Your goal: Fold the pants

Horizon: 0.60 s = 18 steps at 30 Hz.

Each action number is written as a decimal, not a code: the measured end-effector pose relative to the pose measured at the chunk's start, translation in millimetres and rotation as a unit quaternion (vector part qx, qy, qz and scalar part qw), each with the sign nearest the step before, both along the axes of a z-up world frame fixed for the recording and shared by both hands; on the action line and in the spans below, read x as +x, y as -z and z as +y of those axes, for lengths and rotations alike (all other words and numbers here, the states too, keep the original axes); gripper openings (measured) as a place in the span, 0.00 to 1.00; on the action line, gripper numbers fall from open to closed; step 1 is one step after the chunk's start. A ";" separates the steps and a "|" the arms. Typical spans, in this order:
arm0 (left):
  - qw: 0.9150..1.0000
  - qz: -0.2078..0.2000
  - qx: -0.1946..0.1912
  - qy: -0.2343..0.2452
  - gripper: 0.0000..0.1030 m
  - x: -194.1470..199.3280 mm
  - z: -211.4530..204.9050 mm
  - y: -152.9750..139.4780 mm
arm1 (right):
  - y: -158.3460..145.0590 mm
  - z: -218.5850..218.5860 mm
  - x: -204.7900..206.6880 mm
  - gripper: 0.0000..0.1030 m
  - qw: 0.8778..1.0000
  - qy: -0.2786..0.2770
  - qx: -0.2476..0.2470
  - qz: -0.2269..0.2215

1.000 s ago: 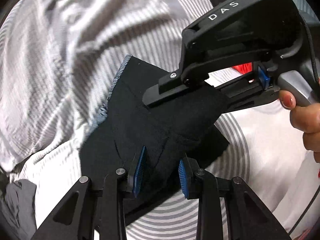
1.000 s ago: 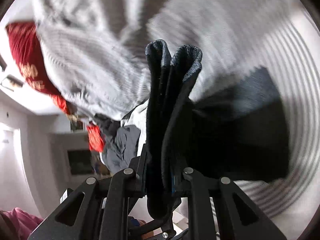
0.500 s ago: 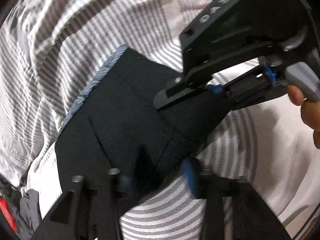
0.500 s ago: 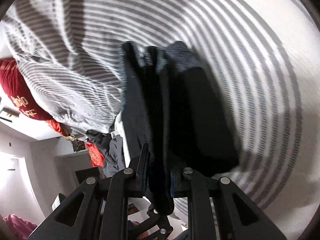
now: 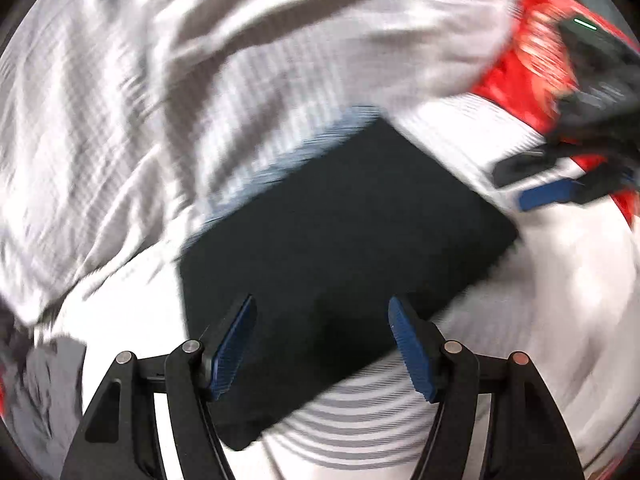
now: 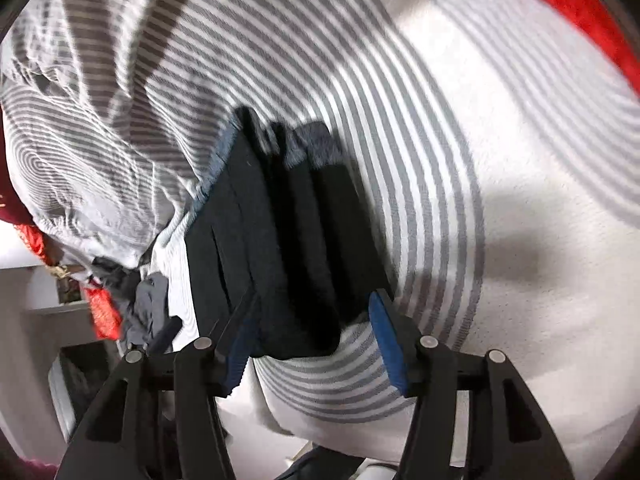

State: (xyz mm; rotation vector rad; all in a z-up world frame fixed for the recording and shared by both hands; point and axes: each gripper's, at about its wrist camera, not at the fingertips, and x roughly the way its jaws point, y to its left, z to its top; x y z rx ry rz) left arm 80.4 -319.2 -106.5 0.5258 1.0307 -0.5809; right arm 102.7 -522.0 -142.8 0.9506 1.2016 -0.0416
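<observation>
The black pants [image 5: 340, 232] lie folded into a thick rectangle on the striped bed cover [image 5: 180, 100]. My left gripper [image 5: 320, 316] hovers over their near edge. Its jaws are opening and the blue pads stand wide apart, off the cloth. In the right wrist view the folded pants [image 6: 288, 240] show as stacked layers with a blue-grey hem on top. My right gripper [image 6: 316, 304] straddles their near end. Its jaws are opening too, and the pads do not press on the cloth. In the left wrist view, blurred, the right gripper [image 5: 532, 182] is off past the pants' far right corner.
Rumpled grey-and-white striped bedding [image 6: 120, 100] rises behind and left of the pants. A red cloth [image 5: 516, 68] lies at the far right. A grey garment [image 6: 148, 304] and more red fabric [image 6: 102, 312] sit at the bed's left edge, with room furniture below.
Both grippers were shut on the pants and now stand open. The pants have dropped flat onto the bed. The right gripper has drawn off them toward the right in the left wrist view.
</observation>
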 end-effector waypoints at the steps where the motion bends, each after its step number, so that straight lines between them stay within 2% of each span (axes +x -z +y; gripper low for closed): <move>1: 1.000 0.003 0.001 -0.019 0.68 11.6 8.0 2.1 | -7.8 3.2 4.2 0.55 1.000 0.000 -0.013 -0.010; 4: 0.998 0.015 0.006 -0.067 0.68 41.4 26.0 11.3 | -23.3 14.1 25.1 0.36 0.998 -0.023 -0.047 -0.026; 5: 0.997 0.020 0.004 -0.079 0.68 47.7 30.3 12.9 | -27.1 19.7 35.0 0.33 0.997 -0.036 -0.063 -0.028; 7: 0.994 0.034 -0.008 -0.106 0.68 62.9 39.0 17.9 | -29.4 28.1 52.9 0.32 0.994 -0.058 -0.090 -0.030; 14: 0.984 0.050 -0.031 -0.167 0.68 99.5 49.5 31.1 | -26.8 38.1 121.6 0.32 0.987 -0.086 -0.127 -0.048; 18: 0.975 0.094 -0.040 -0.196 0.68 110.3 54.6 48.7 | -5.9 43.0 128.2 0.31 0.981 -0.108 -0.160 -0.009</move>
